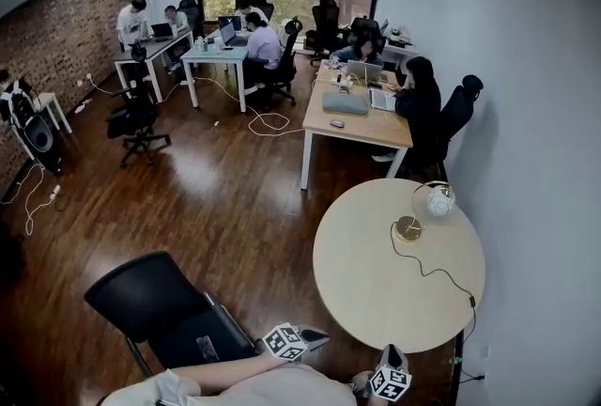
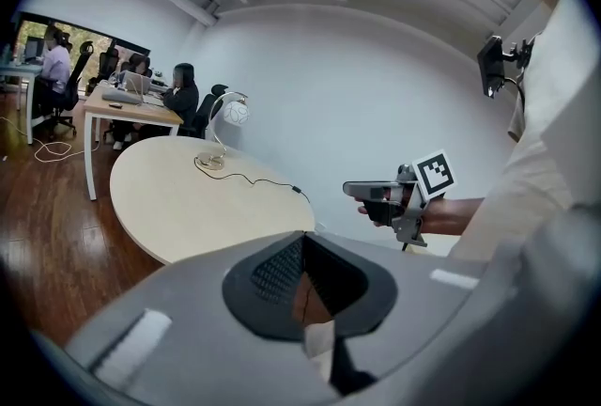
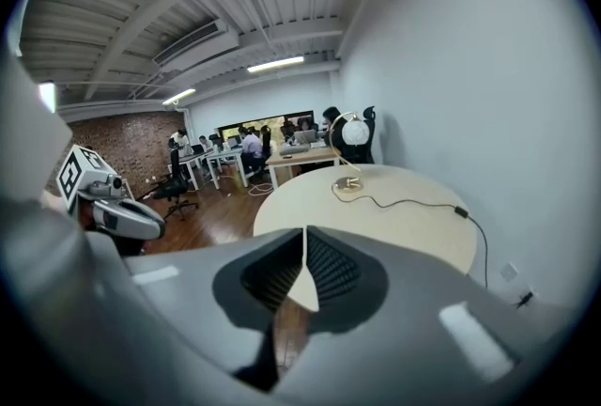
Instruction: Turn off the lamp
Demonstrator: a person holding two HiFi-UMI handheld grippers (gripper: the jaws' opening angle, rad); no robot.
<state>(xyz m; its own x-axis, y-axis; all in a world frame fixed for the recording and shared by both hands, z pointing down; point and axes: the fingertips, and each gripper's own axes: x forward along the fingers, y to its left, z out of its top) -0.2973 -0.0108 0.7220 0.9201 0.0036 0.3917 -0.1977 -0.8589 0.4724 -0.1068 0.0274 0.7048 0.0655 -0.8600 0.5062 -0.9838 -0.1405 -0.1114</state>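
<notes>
Pale wood table (image 1: 376, 287) carries the lamp (image 1: 434, 202) at its far side, cord switch (image 1: 471, 301) nearer. Left gripper (image 1: 315, 335) and right gripper (image 1: 392, 355) hang short of it, fingers closed, empty (reaching or drawn back; lit or not, unclear).

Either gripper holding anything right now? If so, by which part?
Nothing is held. The left gripper and right gripper both have their jaws shut together, empty.
</notes>
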